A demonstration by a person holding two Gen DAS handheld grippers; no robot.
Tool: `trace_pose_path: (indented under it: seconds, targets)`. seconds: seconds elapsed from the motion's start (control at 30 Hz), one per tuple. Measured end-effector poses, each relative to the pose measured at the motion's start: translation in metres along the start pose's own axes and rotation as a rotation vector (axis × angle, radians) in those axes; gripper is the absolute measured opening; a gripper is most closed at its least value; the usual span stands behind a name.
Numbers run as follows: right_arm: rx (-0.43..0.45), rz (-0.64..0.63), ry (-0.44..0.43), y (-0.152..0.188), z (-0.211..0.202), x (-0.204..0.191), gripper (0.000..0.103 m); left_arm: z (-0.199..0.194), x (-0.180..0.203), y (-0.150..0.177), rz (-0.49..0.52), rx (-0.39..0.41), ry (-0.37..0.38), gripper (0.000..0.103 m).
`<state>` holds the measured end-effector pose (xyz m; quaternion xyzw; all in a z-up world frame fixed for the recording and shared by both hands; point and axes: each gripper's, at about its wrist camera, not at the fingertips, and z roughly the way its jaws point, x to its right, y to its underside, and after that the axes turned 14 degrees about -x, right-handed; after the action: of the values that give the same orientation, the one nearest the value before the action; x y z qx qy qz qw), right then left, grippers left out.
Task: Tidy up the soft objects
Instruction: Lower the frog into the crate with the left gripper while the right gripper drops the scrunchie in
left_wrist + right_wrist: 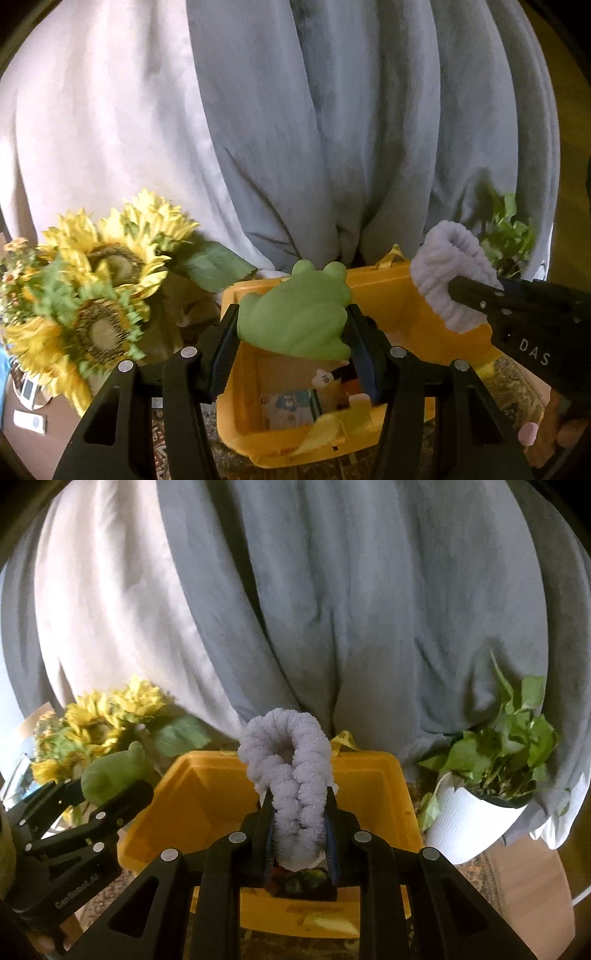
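The left gripper (293,354) is clamping the green frog toy (295,317); the right gripper (299,834) is pinching the lavender fleece headband (291,775). The yellow bin (207,805) is lying directly below and ahead of both.

Below both jaws the yellow bin (207,805) gapes open; sunflowers (99,291) crowd left of it, a potted plant (480,805) right, curtains (332,609) close behind

Bin (207,794) before the curtain (332,609), sunflowers (107,266) left, potted plant (495,760) right.
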<state>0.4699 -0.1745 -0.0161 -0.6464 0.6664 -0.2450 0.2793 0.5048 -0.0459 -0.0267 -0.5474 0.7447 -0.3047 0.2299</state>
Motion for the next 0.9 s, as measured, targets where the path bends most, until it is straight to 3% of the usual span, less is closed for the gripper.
trace_pose_path:
  seconds: [0.27,0.63,0.7,0.8,0.9]
  targets:
    - [-0.111,0.022,0.018,-0.008,0.042,0.015,0.023,0.041,0.001,-0.010,0.025,-0.109,0.009,0.055]
    - [-0.186,0.021,0.051,-0.010,0.073,0.019,0.025,0.080,-0.002,-0.011,0.024,-0.230,0.035,0.056]
    - [-0.198,0.018,0.056,-0.010,0.077,0.019,0.029,0.083,-0.002,-0.010,0.022,-0.237,0.035,0.062]
    - [-0.224,0.035,0.049,-0.010,0.082,0.022,0.050,0.083,-0.001,-0.010,0.023,-0.231,0.021,0.071]
    - [-0.232,0.055,0.050,-0.009,0.084,0.026,0.052,0.079,0.000,-0.010,0.024,-0.221,0.012,0.071]
